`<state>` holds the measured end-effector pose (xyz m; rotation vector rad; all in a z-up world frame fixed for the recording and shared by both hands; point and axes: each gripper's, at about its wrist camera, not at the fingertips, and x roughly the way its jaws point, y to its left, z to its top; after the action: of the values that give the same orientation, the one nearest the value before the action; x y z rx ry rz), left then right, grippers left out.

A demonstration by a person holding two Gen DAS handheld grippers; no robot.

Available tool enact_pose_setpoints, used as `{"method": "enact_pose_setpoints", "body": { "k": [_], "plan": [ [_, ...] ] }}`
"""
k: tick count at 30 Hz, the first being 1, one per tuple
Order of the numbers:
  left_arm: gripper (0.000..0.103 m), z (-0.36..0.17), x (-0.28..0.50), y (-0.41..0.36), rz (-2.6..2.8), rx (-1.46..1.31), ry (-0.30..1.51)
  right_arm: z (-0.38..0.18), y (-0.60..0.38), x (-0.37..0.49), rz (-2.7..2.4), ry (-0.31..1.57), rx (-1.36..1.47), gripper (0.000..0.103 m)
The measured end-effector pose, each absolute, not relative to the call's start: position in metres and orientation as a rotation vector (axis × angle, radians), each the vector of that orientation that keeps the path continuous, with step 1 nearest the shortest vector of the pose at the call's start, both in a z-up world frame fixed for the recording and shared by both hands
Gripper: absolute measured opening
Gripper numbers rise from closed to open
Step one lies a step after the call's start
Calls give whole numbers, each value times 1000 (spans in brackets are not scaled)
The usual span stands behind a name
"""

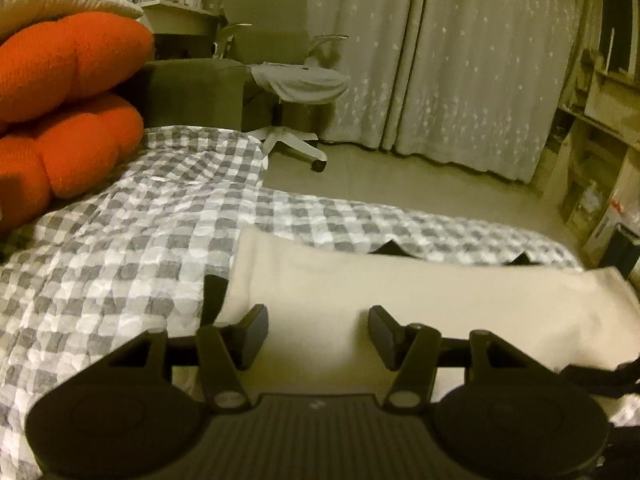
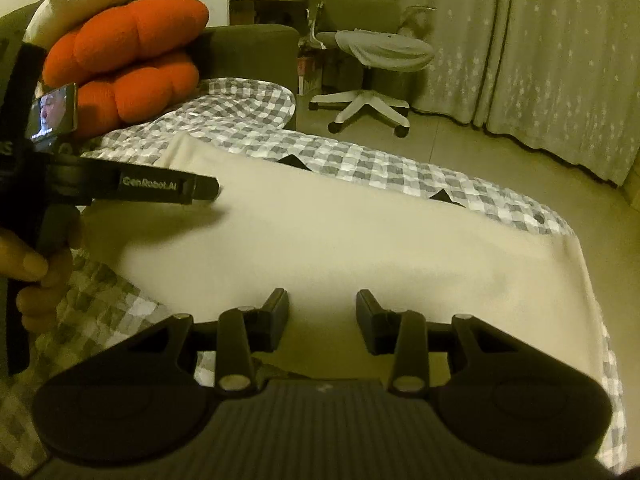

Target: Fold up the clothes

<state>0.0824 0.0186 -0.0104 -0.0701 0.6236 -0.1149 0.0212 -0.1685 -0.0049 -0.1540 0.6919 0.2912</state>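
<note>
A cream garment (image 1: 420,300) lies flat and folded on the grey-and-white checked bed cover (image 1: 120,240); in the right wrist view the garment (image 2: 340,240) spreads wide across the cover (image 2: 360,160). Small black parts peek out at its far edge. My left gripper (image 1: 318,332) is open and empty, just above the garment's near left part. My right gripper (image 2: 322,320) is open and empty over the garment's near edge. The left gripper also shows from the side in the right wrist view (image 2: 208,190), above the garment's left part.
Two orange cushions (image 1: 68,120) under a pale pillow are stacked at the bed's left. A white office chair (image 2: 372,80) with cloth draped on it stands on the floor beyond. Curtains (image 1: 480,60) hang behind; shelves (image 1: 592,140) stand at right.
</note>
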Motion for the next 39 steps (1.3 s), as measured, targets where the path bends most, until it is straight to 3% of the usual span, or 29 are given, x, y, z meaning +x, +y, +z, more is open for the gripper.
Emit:
{"method": "enact_pose_setpoints", "body": {
  "k": [13,39],
  "plan": [
    [57,-2,73,32,-101,-95,604,-3,-167,11,294,679,-184,41],
    [59,-10,71,58,-6,-147,658,1,-275,25,99,731,31,37]
  ]
}}
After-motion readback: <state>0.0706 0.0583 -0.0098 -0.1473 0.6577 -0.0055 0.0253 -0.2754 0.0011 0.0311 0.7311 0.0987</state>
